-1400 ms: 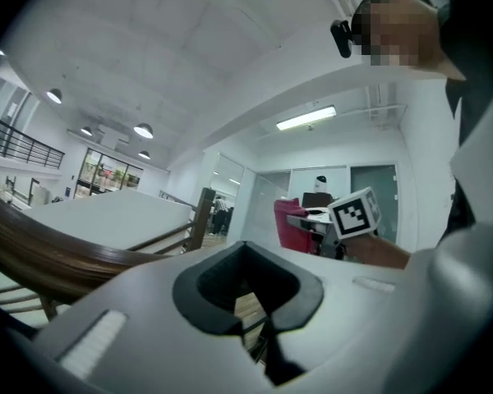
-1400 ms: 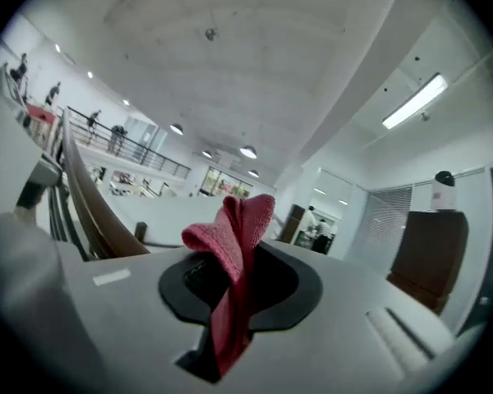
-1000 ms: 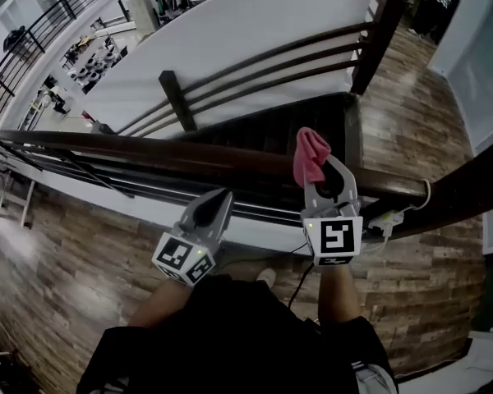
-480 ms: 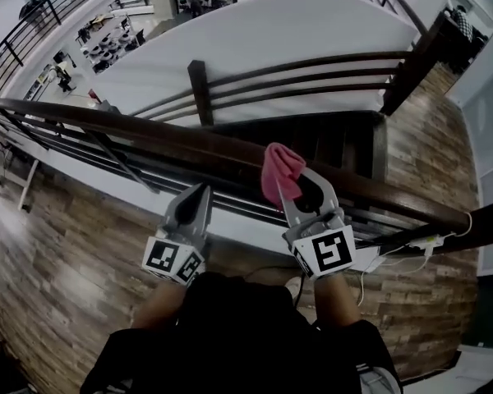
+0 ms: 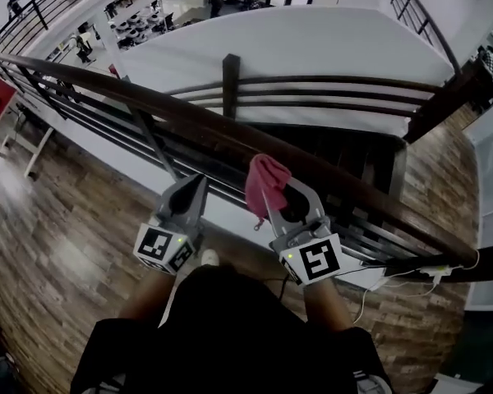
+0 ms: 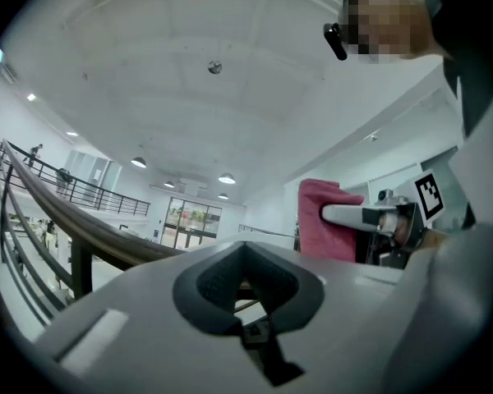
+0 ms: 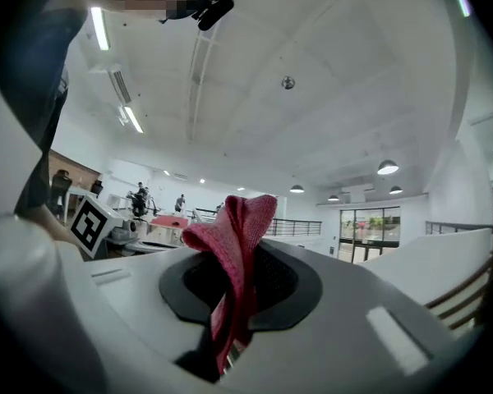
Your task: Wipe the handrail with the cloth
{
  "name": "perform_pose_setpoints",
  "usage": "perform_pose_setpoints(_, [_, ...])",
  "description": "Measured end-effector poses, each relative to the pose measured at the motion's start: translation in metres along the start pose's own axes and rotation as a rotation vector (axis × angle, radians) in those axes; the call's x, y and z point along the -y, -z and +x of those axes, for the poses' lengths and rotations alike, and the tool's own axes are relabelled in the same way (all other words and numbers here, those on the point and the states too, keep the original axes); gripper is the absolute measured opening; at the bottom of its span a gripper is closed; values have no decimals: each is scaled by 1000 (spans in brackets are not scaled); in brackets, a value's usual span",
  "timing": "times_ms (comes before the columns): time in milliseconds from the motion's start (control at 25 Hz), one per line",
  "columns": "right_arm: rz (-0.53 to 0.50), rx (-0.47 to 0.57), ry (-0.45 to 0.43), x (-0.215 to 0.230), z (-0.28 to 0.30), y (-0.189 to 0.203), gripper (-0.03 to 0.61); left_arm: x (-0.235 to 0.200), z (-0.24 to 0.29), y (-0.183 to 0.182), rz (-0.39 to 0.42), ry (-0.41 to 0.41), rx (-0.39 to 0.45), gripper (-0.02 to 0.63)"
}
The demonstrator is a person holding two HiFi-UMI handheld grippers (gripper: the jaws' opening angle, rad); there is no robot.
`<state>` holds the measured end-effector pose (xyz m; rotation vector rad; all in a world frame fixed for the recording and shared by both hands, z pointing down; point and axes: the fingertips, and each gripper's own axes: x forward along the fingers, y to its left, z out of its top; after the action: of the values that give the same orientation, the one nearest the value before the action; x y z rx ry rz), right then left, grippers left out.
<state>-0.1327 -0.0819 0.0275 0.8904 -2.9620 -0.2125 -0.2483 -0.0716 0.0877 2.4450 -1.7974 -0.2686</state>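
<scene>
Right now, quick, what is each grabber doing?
Left gripper: shut, holding nothing.
Right gripper: shut on the pink cloth.

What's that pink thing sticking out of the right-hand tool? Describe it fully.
A pink cloth, soft and knitted-looking, crumpled into folds. The right gripper clamps its lower part, so the bunch sticks out beyond the jaws. It sits by the dark wooden handrail; whether it touches can't be told.
</scene>
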Motion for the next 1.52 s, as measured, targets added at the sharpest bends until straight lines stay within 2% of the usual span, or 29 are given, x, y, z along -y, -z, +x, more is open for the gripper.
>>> perform_pose_setpoints(160, [37, -14, -120, -31, 10, 7, 52, -7, -35, 0, -46, -98, 11, -2])
perform_pose_setpoints(280, [54, -21, -199, -47, 10, 12, 51, -8, -55, 4, -34, -170, 9, -2])
perform_pose_setpoints(520, [75, -104, -277, -92, 31, 46, 52, -38, -88, 18, -59, -257, 14, -2])
perform_pose_setpoints(760, [120, -174, -252, -112, 118, 67, 51, -129, -83, 12, -41, -272, 41, -2])
perform_pose_setpoints(920, [99, -238, -282, -134, 180, 94, 51, -173, -71, 6, 30, -232, 61, -2])
perform_pose_setpoints(1040, [54, -293, -289, -150, 220, 117, 52, -196, -62, 13, 64, -196, 12, -2])
perform_pose_setpoints(1160, [63, -345, -280, -152, 246, 145, 51, -213, -56, 31, 40, -182, -46, -2])
perform_pose_setpoints(1360, [212, -462, -192, -138, 289, 202, 51, -256, -36, 60, 37, -146, -112, -2])
perform_pose_setpoints(1520, [384, -521, -107, -120, 309, 233, 51, -269, -32, 83, -30, -147, -159, -2])
